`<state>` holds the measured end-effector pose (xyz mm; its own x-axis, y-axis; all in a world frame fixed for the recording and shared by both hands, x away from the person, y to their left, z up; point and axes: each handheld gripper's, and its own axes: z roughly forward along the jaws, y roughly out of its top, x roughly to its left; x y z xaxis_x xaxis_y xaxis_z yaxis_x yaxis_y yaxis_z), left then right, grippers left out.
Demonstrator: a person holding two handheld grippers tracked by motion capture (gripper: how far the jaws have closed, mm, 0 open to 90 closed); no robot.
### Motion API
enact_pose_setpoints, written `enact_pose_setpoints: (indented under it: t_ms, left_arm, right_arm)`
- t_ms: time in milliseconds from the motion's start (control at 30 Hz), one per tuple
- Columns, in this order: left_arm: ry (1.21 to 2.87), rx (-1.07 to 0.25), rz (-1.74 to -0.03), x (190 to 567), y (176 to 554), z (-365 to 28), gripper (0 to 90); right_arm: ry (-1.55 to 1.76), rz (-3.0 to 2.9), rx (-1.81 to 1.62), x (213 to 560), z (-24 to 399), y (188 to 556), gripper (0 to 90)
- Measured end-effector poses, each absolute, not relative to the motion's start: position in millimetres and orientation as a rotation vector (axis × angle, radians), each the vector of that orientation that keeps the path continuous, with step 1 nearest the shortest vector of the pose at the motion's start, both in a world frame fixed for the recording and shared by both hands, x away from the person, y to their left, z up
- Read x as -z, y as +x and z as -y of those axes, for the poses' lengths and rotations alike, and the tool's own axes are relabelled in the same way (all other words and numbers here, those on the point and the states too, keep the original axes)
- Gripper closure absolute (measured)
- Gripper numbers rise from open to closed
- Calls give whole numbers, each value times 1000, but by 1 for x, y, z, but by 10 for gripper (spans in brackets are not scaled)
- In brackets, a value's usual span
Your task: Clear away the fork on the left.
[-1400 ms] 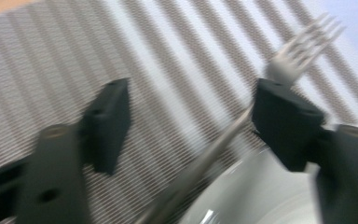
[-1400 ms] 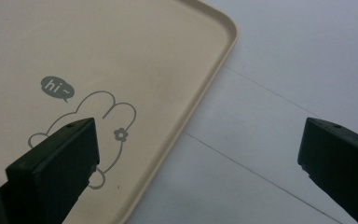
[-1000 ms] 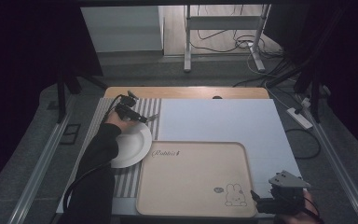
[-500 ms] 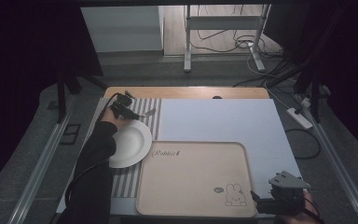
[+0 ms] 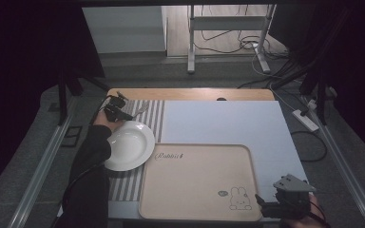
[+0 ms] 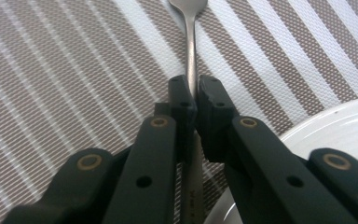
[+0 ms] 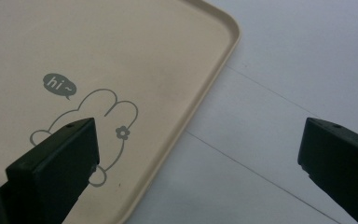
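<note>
A metal utensil (image 5: 140, 110) lies on the striped placemat (image 5: 155, 124) at the table's far left, just beyond a white plate (image 5: 128, 145). My left gripper (image 5: 122, 114) has just been closing and now stands shut on the utensil's handle (image 6: 192, 56), which runs up between the jaws of that gripper (image 6: 193, 88). The plate's rim (image 6: 340, 126) shows at the right of the left gripper view. My right gripper (image 5: 262, 205) hovers at the near right, open, its jaws of the gripper (image 7: 198, 149) spread wide over the edge of a beige tray (image 7: 121, 51).
The beige tray (image 5: 195, 180), printed with a rabbit, takes up the near middle of the pale table (image 5: 228, 123). Beyond the table stand a metal frame and floor cables (image 5: 247, 45). A power strip (image 5: 305, 119) lies off the right edge.
My left gripper has shifted a little to the left over the striped placemat and its jaws have closed on the utensil's handle. The right gripper has stayed where it was.
</note>
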<state>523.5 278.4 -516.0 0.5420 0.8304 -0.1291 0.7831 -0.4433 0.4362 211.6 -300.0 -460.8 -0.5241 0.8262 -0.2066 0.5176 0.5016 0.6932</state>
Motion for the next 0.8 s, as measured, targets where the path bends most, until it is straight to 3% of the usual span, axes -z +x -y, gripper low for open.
enact_pose_setpoints:
  t_ms: [400,800]
  left_arm:
    - [2333,-235,-1363,489,510,-314,842]
    - [2311,-127,-1300,475,489,-314,841]
  right_arm:
    - [1100,-2222,-773,461,299,212,0]
    - [1101,-2217,-777,461,300,211,0]
